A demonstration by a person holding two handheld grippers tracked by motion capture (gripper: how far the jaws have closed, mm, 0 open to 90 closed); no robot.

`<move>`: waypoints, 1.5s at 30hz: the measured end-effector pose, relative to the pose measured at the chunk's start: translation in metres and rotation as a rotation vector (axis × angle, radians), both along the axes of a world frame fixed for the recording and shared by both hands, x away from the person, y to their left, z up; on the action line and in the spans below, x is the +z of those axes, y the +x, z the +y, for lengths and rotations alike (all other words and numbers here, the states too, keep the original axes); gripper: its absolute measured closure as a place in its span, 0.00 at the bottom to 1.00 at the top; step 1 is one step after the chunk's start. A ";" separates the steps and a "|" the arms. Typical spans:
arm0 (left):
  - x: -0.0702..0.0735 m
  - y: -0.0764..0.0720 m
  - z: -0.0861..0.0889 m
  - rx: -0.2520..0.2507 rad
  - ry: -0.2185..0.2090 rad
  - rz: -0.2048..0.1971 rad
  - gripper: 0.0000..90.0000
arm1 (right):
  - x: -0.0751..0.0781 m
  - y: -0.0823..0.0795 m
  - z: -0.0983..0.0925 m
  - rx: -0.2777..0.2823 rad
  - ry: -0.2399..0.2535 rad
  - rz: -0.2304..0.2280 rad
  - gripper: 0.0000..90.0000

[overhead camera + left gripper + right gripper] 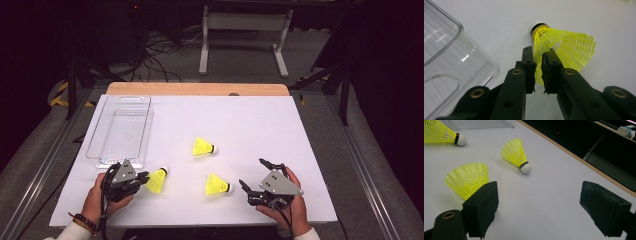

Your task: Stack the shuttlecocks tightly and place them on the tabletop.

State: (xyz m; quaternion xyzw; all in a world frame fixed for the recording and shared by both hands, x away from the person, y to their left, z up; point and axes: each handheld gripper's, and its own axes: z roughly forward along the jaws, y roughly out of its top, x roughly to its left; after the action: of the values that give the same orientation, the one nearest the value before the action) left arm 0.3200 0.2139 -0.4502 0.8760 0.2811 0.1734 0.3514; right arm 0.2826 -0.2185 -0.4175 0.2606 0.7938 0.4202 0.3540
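Left tool (538,72) pinches the skirt edge of the light, springy yellow shuttlecock (564,48) lying on the counter (240,120) beside the clear tray (120,131); right tool (539,210) gapes empty.

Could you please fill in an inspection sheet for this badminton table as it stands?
Surface: white table top with a wooden far edge.
Job's things: three yellow shuttlecocks lie on their sides: left shuttlecock, middle shuttlecock, right shuttlecock. A clear plastic tray at far left holds nothing.
Clutter: nothing seen.
Grippers: left tongs pinch the rim of the left shuttlecock's skirt, jaws narrowly apart. Right tongs stand wide open over bare table, beside the right shuttlecock.
Cables: a black cable trails from the left tongs; loose wires on the floor beyond.
Surroundings: dark room, grey floor, white frame legs behind the table.
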 end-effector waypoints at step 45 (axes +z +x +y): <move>0.013 0.004 -0.052 -0.192 -0.029 -0.006 0.89 | -0.001 0.002 -0.001 -0.004 -0.010 0.006 0.18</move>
State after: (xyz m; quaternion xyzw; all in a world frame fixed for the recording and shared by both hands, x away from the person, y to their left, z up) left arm 0.3243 0.1620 -0.4374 0.8933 0.1971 0.1373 0.3798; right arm 0.2849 -0.2196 -0.4184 0.2616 0.7965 0.4147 0.3537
